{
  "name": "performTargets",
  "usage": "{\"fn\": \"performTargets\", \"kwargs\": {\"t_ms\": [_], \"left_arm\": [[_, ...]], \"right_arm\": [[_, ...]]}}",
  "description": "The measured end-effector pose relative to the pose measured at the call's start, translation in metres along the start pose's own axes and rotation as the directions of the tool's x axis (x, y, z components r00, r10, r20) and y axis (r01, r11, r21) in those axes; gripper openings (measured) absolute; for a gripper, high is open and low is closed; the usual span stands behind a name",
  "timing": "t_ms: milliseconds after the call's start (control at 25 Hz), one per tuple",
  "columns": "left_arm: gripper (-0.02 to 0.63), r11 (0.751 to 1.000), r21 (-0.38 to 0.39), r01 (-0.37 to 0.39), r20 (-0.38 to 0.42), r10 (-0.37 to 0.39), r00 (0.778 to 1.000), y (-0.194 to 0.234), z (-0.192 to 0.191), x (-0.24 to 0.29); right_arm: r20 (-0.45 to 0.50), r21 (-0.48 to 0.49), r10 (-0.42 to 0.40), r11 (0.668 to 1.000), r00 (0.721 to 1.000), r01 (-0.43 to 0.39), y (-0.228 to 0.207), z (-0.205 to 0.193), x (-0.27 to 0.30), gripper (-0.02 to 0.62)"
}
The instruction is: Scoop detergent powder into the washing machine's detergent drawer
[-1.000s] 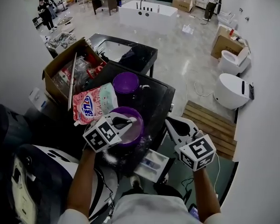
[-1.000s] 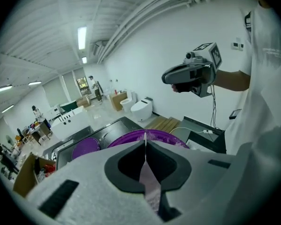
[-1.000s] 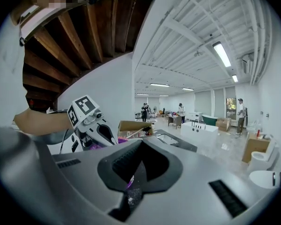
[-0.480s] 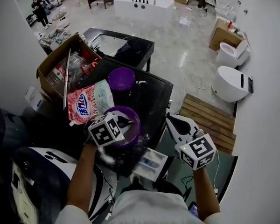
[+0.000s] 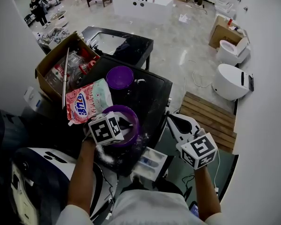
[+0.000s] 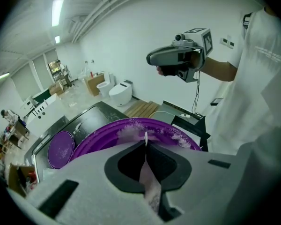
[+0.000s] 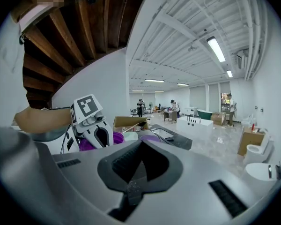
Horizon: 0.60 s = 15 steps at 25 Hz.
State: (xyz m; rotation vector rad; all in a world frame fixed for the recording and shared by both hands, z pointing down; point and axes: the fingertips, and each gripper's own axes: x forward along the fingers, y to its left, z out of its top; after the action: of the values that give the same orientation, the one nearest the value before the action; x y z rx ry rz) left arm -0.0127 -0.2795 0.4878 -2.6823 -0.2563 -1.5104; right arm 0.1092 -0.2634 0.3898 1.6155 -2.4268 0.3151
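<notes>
Left gripper (image 6: 145, 140) pinches a thin handle (image 6: 149, 177) (its end hidden).

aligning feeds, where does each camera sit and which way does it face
Head view: on the person's head, facing steeply down at the purple bowl; both forearms, left gripper and right gripper show.
Left gripper view: on the left gripper, facing along jaws shut on a white scoop handle over the bowl; right gripper and white sleeve show.
Right gripper view: on the right gripper, facing level past shut jaws; left gripper and forearm show.
Shared: each gripper view shows the other gripper.
</notes>
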Motion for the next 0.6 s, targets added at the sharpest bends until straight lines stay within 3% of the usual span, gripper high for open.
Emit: {"fn": "performTargets", "kwargs": {"t_ms": [160, 600], "left_arm": [[0.014, 1.0, 0.006, 0.015, -0.009, -0.015, 1.0, -0.005, 0.0, 0.001], [0.014, 0.994, -0.102, 0.04, -0.045, -0.045, 0.998, -0.022, -0.007, -0.007]], "right_arm": [[-0.004, 0.003, -0.005, 1.0, 1.0, 0.005, -0.001, -0.002, -0.003, -0.003], [0.007, -0.005, 0.02, 1.0, 1.0, -0.02, 0.004, -0.001, -0.013, -0.003]]}}
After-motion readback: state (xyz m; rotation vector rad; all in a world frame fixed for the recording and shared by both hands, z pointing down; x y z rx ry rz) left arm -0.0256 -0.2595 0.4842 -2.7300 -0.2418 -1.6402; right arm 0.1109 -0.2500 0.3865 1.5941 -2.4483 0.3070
